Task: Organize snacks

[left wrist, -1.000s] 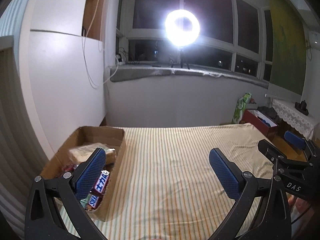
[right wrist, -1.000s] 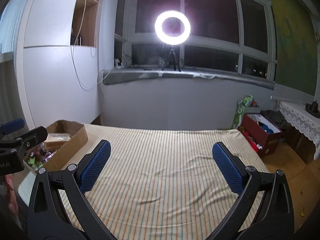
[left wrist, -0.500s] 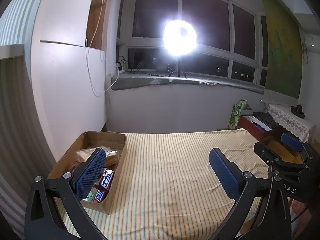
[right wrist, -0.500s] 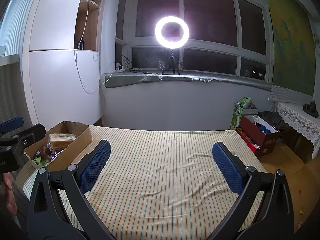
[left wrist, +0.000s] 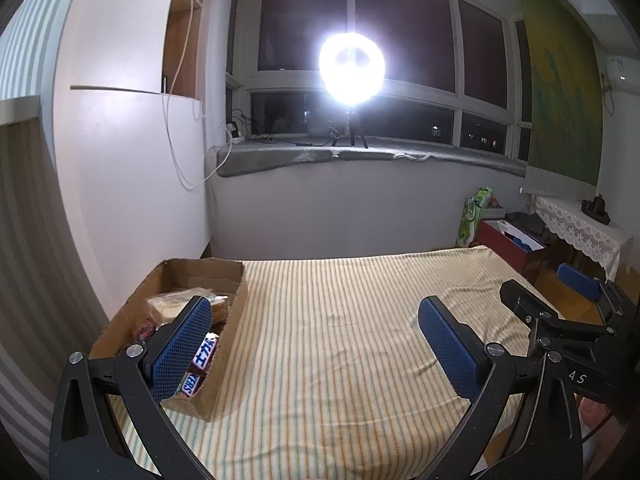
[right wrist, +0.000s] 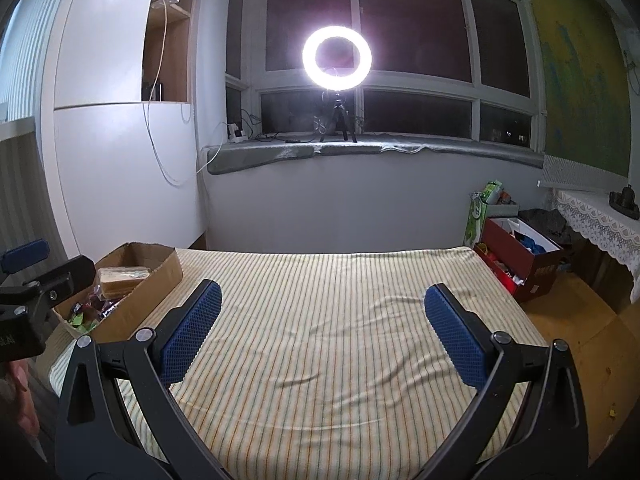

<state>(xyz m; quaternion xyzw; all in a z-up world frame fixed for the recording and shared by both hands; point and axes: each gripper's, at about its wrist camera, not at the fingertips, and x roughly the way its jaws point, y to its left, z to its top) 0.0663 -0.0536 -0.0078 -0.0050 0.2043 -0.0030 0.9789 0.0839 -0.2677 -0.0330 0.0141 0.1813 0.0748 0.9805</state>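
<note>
An open cardboard box [left wrist: 236, 308] sits at the bed's left edge. It holds a wrapped bread pack [left wrist: 168, 306], Snickers bars [left wrist: 204, 354] and small wrapped snacks. My left gripper [left wrist: 314, 308] is open and empty, and its left finger overlaps the box in the view. My right gripper [right wrist: 324, 292] hovers open and empty over the middle of the bed. From there the box [right wrist: 160, 280] lies to the far left, with the bread pack [right wrist: 124, 276] inside. Each gripper shows at the edge of the other's view.
A striped sheet [left wrist: 340, 340] covers the bed. A white cabinet [left wrist: 132, 180] stands just behind the box. A glaring ring light [right wrist: 336, 58] stands on the windowsill. On the floor to the right are a red box [right wrist: 520, 252], a green bag [right wrist: 480, 208] and a lace-covered table [right wrist: 592, 216].
The left gripper has drawn back slightly, so the box looks a little smaller and farther. The right view has barely shifted. Both grippers have stayed open.
</note>
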